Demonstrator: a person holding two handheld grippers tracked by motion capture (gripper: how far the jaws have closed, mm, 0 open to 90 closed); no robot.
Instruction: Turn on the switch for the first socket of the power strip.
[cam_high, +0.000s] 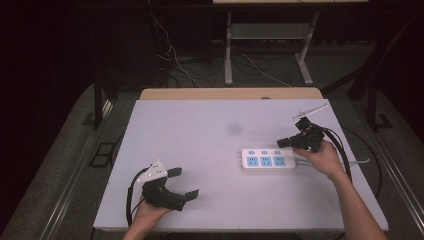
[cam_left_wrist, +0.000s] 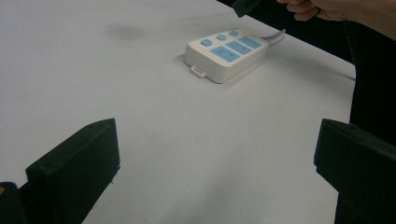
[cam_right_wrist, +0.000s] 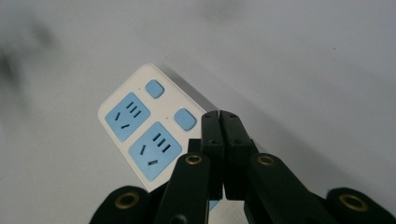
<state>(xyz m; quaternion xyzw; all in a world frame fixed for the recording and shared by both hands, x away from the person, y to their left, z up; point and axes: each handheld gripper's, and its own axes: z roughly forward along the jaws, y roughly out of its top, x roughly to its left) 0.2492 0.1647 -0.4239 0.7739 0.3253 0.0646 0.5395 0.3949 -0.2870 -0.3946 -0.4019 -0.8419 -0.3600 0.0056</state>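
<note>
Risk lies in the press — the right gripper (cam_right_wrist: 219, 116), jaws pressed together with nothing between them, hovers over a blue switch on the power strip (cam_high: 267, 160); off-centre contact could shove the strip. Well apart from the strip, the left gripper (cam_high: 184, 183) stands wide open.

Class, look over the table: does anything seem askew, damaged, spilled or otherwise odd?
Nothing stands out. The white power strip lies flat and intact on the table, its cable trailing off to the right. A faint grey smudge marks the tabletop behind it.
</note>
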